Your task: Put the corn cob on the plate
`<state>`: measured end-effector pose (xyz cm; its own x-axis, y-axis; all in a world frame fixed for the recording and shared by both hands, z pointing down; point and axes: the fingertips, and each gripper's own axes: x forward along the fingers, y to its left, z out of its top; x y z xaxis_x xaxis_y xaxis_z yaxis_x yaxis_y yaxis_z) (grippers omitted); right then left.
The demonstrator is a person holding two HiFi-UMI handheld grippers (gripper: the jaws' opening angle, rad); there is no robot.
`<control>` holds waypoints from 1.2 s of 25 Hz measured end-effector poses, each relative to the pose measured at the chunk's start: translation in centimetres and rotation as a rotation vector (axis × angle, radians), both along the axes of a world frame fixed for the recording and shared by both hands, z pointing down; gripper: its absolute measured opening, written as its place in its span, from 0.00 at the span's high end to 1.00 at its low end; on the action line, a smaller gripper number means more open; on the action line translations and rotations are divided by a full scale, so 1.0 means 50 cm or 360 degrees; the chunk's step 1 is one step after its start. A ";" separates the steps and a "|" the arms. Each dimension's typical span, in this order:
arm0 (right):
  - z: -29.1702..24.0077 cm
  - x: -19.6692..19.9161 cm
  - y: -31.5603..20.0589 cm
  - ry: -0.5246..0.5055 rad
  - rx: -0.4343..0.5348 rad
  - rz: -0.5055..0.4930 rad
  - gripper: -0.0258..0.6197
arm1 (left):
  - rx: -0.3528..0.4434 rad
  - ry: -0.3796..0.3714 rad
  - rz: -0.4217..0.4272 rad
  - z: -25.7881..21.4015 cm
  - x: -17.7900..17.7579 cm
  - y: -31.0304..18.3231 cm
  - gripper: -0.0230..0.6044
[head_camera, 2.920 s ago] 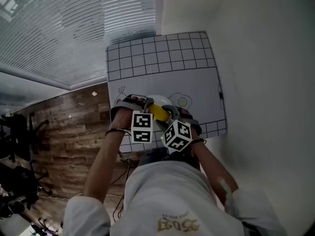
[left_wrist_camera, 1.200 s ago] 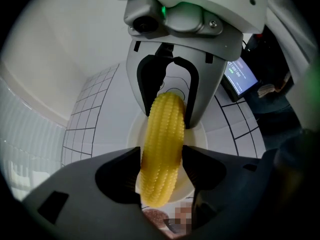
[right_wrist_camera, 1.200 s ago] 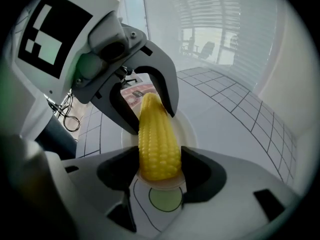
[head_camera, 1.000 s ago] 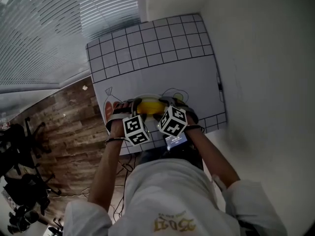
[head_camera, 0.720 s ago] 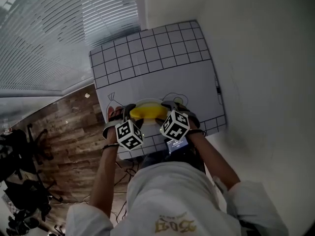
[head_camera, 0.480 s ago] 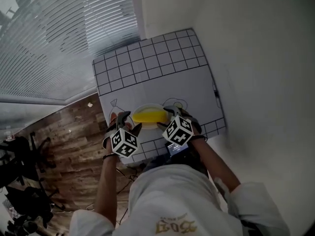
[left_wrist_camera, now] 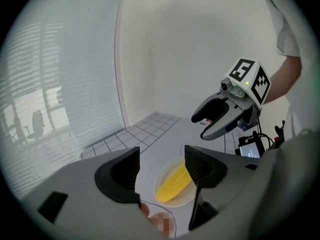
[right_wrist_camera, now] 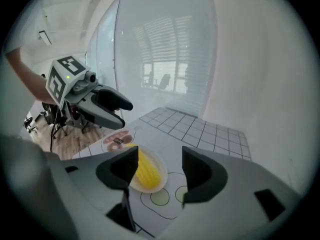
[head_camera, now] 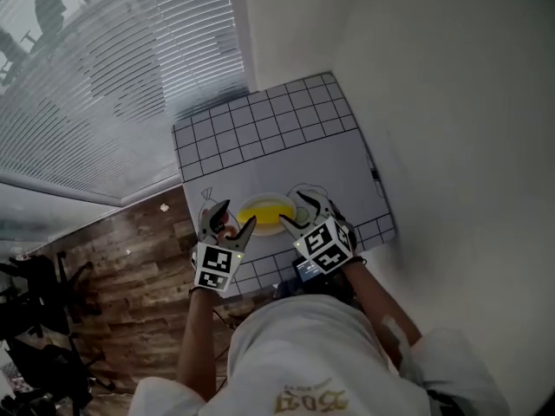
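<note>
Yellow corn cob (head_camera: 266,212) lies flat on the round white plate (head_camera: 260,230), which sits on the white paper mat with printed grid squares and line drawings (head_camera: 286,137).

Left gripper (head_camera: 232,218): jaws spread, nothing between them. It hangs just beside the plate's left edge, clear of the cob. Right gripper (head_camera: 297,211): jaws likewise spread and empty, just beside the plate's right edge. Both gripper views show an open gap, with the cob on the plate beyond the jaws.

Step status: placement appears complete, and the release is judged done. Next move, if any: draw both grippers straight away from the plate with the jaws apart, so that no jaw tip clips the rim or rolls the cob.

Orientation: the cob's long axis runs across the plate from one gripper toward the other, slightly tilted in the head view, with one end facing each gripper. It spans most of the plate and lies inside the rim. Which end is the tapered tip cannot be determined.
</note>
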<state>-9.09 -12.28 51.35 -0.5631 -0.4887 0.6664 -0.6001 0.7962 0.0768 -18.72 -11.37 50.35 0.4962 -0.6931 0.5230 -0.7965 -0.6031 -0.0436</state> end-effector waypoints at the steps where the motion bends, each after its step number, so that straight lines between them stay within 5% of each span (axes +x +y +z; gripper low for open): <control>1: -0.018 0.002 -0.003 -0.0039 0.0044 0.0039 0.53 | 0.0036 0.0053 -0.0013 -0.020 0.001 0.000 0.50; 5: -0.097 0.010 -0.017 -0.0225 0.0266 0.0235 0.57 | 0.0138 0.0230 -0.0129 -0.078 -0.013 0.006 0.70; 6: -0.114 0.012 -0.018 -0.0252 0.0313 0.0270 0.65 | 0.0179 0.0268 -0.0169 -0.095 -0.020 0.007 0.79; 7: -0.130 0.010 -0.018 -0.0276 0.0346 0.0286 0.94 | 0.0223 0.0312 -0.0201 -0.114 -0.027 0.008 0.95; 12: -0.201 -0.021 -0.006 -0.0454 0.0402 0.0228 0.95 | 0.0408 0.0469 -0.0249 -0.201 -0.042 0.011 0.95; 30: -0.259 -0.004 -0.018 -0.0518 0.0516 0.0260 0.95 | 0.0486 0.0396 -0.0285 -0.223 -0.075 0.003 0.95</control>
<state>-9.30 -13.19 38.42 -0.6156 -0.7414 0.2672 -0.7494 0.6556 0.0927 -22.44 -11.23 39.22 0.4390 -0.8842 0.1600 -0.8963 -0.4435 0.0082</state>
